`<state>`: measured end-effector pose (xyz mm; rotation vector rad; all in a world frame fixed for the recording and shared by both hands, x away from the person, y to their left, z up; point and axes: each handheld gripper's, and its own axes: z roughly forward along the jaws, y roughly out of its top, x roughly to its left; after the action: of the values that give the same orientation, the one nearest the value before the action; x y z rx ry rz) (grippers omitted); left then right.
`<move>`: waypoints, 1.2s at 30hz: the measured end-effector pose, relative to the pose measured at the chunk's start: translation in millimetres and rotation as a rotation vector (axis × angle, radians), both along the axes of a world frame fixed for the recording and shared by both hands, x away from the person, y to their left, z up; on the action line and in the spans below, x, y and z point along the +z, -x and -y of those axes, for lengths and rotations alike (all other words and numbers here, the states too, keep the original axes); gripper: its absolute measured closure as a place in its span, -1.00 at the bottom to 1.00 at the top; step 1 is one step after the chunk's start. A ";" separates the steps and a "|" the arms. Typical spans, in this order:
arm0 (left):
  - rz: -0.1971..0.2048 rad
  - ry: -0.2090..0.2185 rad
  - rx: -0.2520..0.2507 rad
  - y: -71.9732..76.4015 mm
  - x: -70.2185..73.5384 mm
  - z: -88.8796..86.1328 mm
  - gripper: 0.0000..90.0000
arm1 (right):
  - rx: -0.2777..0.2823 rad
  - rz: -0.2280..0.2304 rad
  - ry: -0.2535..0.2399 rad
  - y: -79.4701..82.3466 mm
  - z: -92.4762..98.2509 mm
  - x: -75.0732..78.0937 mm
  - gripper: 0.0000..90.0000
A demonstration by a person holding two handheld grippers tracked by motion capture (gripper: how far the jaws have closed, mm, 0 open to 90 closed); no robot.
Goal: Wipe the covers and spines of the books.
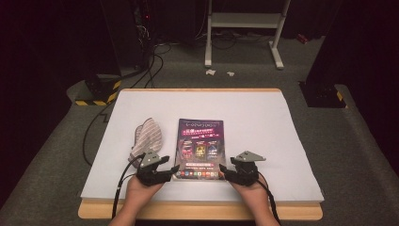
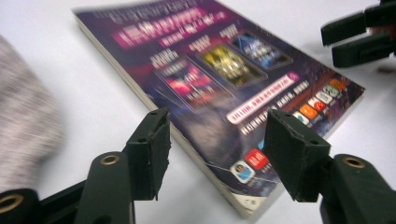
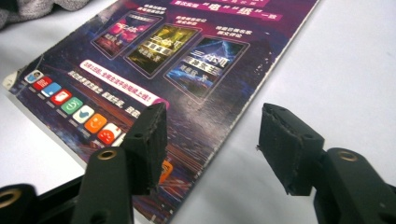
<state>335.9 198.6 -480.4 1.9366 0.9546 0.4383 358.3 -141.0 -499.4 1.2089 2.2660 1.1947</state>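
Observation:
A purple book [image 1: 200, 148] with a glossy printed cover lies flat in the middle of the white table top [image 1: 263, 122]. My left gripper [image 1: 175, 168] sits at the book's near left corner, and its jaws stand open astride that corner [image 2: 217, 135] without pressing on the book [image 2: 210, 79]. At the near right corner is my right gripper [image 1: 225, 170], also open [image 3: 212, 128], with the book's right edge [image 3: 163, 60] running between its jaws. The right gripper [image 2: 355, 37] also appears across the cover in the left gripper view.
A striped grey cloth [image 1: 147, 134] lies bunched just left of the book, close to my left gripper. The table's wooden front edge [image 1: 197, 209] runs under my forearms. Beyond the table stand a white frame [image 1: 244, 21], cables and a yellow-black striped base [image 1: 96, 92].

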 end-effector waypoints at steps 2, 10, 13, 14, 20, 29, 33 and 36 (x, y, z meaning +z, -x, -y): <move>0.037 -0.011 0.018 1.2 7.8 -7.8 -0.12 | 0.002 0.003 0.009 0.4 1.6 -1.3 -0.11; 0.123 -0.080 0.147 -5.9 28.1 -48.3 -0.21 | -0.011 0.024 0.002 1.2 6.5 1.2 -0.15; 0.095 -0.052 0.183 -16.6 27.2 -66.6 -0.25 | -0.014 0.026 -0.005 1.2 8.9 2.0 -0.17; 0.089 -0.054 0.195 -20.2 26.4 -71.0 -0.27 | -0.014 0.025 -0.011 1.2 10.0 2.5 -0.18; 0.039 -0.051 0.232 -43.7 18.6 -85.1 -0.31 | -0.009 0.031 -0.005 0.7 13.3 1.7 -0.27; -0.094 -0.056 0.238 -72.9 -6.7 -85.8 -0.26 | -0.014 0.025 0.023 -0.6 14.0 2.0 -0.33; -0.113 -0.065 0.240 -76.9 -15.7 -83.5 -0.16 | -0.011 0.017 0.047 -1.0 16.3 4.1 -0.33; -0.107 -0.047 0.246 -75.7 -19.1 -85.0 0.01 | -0.015 0.029 0.062 4.3 19.6 2.8 -0.31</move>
<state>411.6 283.7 -499.5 1.9072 1.2702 0.5047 354.0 -160.6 -496.6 1.1761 2.2519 1.1209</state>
